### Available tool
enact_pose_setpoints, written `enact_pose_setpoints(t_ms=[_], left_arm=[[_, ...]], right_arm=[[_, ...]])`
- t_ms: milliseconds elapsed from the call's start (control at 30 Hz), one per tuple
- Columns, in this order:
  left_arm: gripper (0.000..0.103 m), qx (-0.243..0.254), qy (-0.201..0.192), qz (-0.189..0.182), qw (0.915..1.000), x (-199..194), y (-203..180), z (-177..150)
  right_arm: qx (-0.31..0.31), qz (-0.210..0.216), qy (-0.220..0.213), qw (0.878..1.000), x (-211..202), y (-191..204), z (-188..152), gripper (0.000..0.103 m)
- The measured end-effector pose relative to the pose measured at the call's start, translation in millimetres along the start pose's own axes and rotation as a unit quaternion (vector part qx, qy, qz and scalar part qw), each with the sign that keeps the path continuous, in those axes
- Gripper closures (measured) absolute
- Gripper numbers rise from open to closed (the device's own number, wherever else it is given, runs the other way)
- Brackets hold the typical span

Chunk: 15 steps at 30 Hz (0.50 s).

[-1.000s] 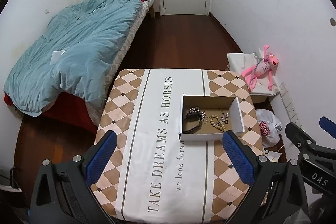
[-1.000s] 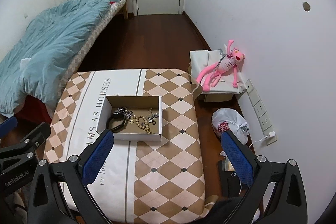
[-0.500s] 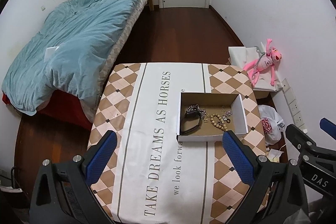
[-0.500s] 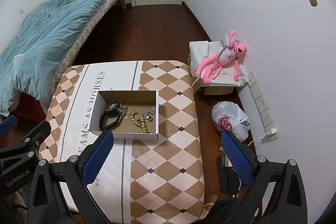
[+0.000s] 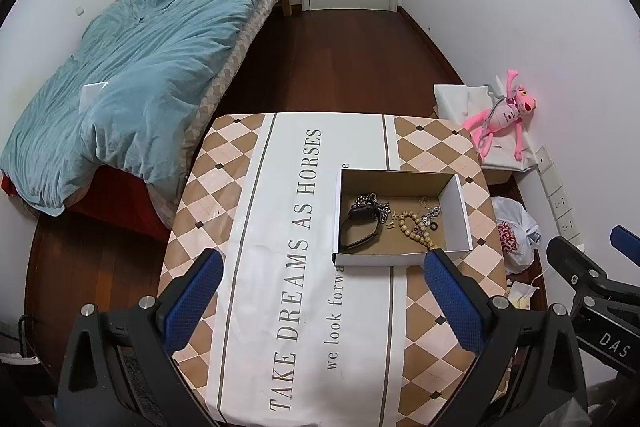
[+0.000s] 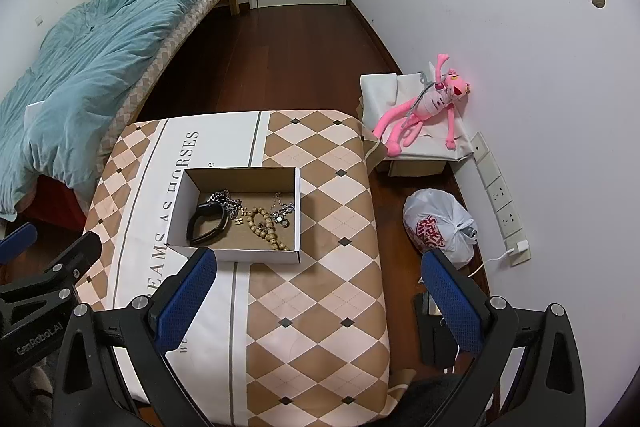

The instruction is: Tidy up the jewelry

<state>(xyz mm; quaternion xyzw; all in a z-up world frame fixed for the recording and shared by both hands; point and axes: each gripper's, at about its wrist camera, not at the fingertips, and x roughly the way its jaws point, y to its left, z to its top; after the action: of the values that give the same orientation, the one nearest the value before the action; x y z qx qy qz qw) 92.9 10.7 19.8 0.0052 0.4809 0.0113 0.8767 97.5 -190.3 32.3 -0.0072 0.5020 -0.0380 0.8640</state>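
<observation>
An open white cardboard box [image 5: 460, 211] [image 6: 298, 203] sits on the table. Inside lie a black band [image 5: 358, 229] [image 6: 206, 223], a silver chain [image 5: 382, 205] [image 6: 228, 201], a wooden bead string [image 5: 416, 229] [image 6: 266, 227] and small silver pieces [image 5: 430, 215] [image 6: 282, 213]. My left gripper [image 5: 322, 293] is open and empty, held above the table's near side. My right gripper [image 6: 316, 291] is open and empty, above the table's right edge. Each gripper shows at the other view's edge.
The table carries a checkered cloth with lettering [image 5: 304, 211] [image 6: 320, 307]. A bed with a blue duvet [image 5: 132, 79] stands left. A pink plush toy [image 6: 424, 107] lies on a low stand by the right wall, with a white plastic bag [image 6: 438, 227] on the floor.
Both grippers have risen and pulled back a little; the table and box appear lower and slightly smaller in view. Nothing in the box has moved.
</observation>
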Motion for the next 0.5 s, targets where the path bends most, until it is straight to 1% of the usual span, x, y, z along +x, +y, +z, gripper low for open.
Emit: enact_pose_setpoints(t_ms=[500], left_arm=[[0.001, 0.002, 0.0, 0.0, 1.0, -0.1, 0.4, -0.1]], right_arm=[[-0.002, 0.003, 0.002, 1.0, 0.2, -1.5, -1.2, 0.0]])
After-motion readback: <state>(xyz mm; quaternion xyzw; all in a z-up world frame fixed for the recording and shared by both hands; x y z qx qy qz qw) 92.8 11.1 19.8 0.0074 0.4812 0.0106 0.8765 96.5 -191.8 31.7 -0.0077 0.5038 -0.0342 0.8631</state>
